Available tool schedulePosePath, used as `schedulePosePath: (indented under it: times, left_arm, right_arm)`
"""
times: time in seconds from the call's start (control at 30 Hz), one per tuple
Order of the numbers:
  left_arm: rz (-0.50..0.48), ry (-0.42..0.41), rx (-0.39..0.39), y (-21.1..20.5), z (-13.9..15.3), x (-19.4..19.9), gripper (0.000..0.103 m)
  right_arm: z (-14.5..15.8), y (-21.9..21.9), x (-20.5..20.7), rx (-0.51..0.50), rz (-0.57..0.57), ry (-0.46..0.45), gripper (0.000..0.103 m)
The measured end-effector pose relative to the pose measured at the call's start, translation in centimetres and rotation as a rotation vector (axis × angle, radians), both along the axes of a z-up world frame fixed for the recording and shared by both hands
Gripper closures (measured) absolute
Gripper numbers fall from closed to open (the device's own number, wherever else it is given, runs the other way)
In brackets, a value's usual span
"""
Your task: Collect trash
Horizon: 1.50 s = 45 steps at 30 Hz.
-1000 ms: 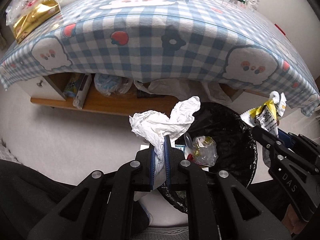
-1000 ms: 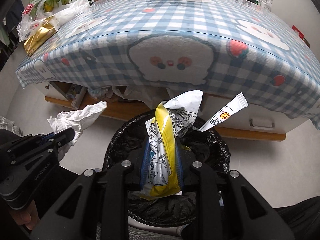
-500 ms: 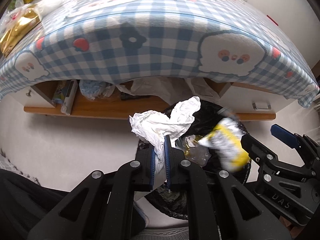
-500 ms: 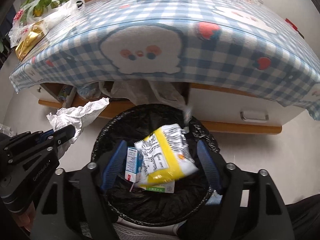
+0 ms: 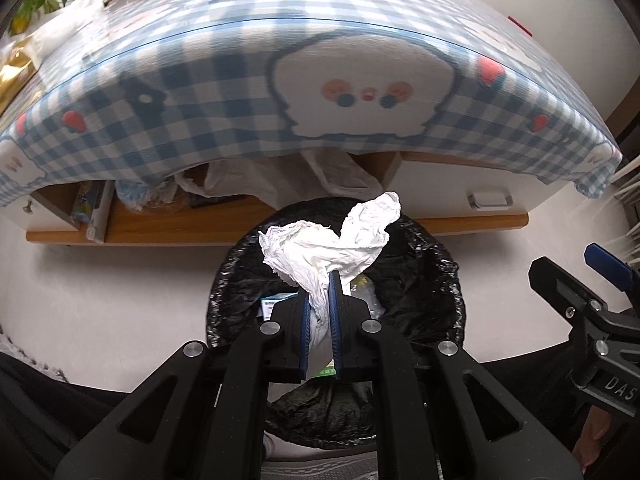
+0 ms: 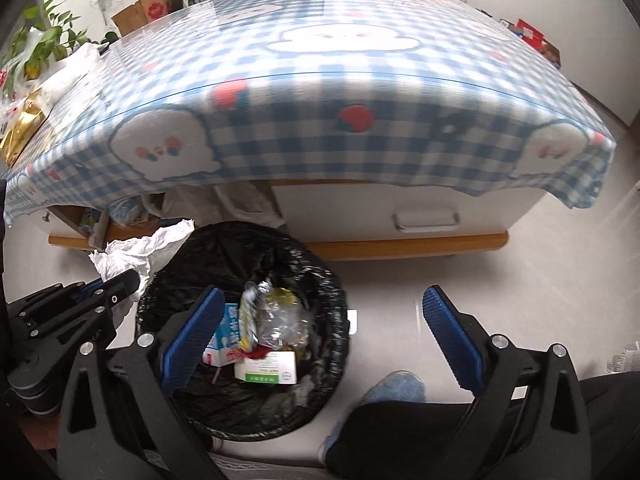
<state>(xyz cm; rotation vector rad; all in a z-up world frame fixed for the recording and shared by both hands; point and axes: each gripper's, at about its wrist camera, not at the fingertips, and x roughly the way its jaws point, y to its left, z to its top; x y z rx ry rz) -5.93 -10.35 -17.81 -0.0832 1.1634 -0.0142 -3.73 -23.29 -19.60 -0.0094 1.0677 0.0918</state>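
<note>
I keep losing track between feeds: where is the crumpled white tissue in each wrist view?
Left wrist view: the crumpled white tissue sits at centre, pinched in the left tongs, above the black-lined bin.
Right wrist view: the tissue is at the left edge, just left of the bin.
Shared landmark: the bin below the checked tablecloth.
</note>
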Motion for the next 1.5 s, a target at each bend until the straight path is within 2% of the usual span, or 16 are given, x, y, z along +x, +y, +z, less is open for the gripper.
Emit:
schedulePosePath:
  times: [0.23, 0.4, 0.6, 0.77, 0.83, 0.93, 1.07, 1.13, 1.33, 1.5]
  left_arm:
    - [-0.031, 0.006, -0.002, -2.0, -0.4, 0.2, 0.094]
    - [-0.049, -0.002, -0.009, -2.5, -0.3, 0.2, 0.092]
    - [-0.040, -0.017, 0.004, -2.1, 0.1, -0.2, 0.069]
    - [-0.018, -0.042, 0.008, -1.3, 1.3, -1.1, 0.040]
    - [-0.006, -0.058, 0.003, -0.5, 2.2, -1.7, 0.037]
    - [0.009, -0.091, -0.003, 0.6, 4.3, -2.6, 0.024]
    - [0.031, -0.174, -0.004, 2.1, 8.1, -4.5, 0.010]
    - [0.042, -0.210, 0.003, 2.6, 10.2, -5.7, 0.006]
    - [0.044, -0.295, 0.019, 3.6, 15.3, -9.5, 0.006]
    - [0.034, -0.297, 0.033, 3.8, 16.9, -11.4, 0.006]
  right_arm:
    - [1.1, -2.6, -0.2, 0.017, -0.037, -0.019, 0.008]
    - [1.4, -2.8, -0.2, 0.017, -0.040, -0.026, 0.008]
    - [1.9, -2.1, -0.7, 0.014, -0.024, -0.043, 0.008]
    - [2.6, -1.5, -1.4, 0.015, -0.017, -0.063, 0.008]
    - [3.3, -1.1, -1.9, 0.019, -0.012, -0.080, 0.008]
    - [5.1, -0.5, -3.0, 0.036, -0.010, -0.125, 0.008]
    - [7.4, 0.4, -4.8, 0.027, 0.006, -0.173, 0.008]
    - [8.5, 0.9, -5.7, 0.023, 0.016, -0.189, 0.008]
    - [12.0, 1.7, -8.6, 0.008, 0.046, -0.236, 0.008]
    - [13.7, 1.9, -10.5, 0.010, 0.056, -0.235, 0.008]
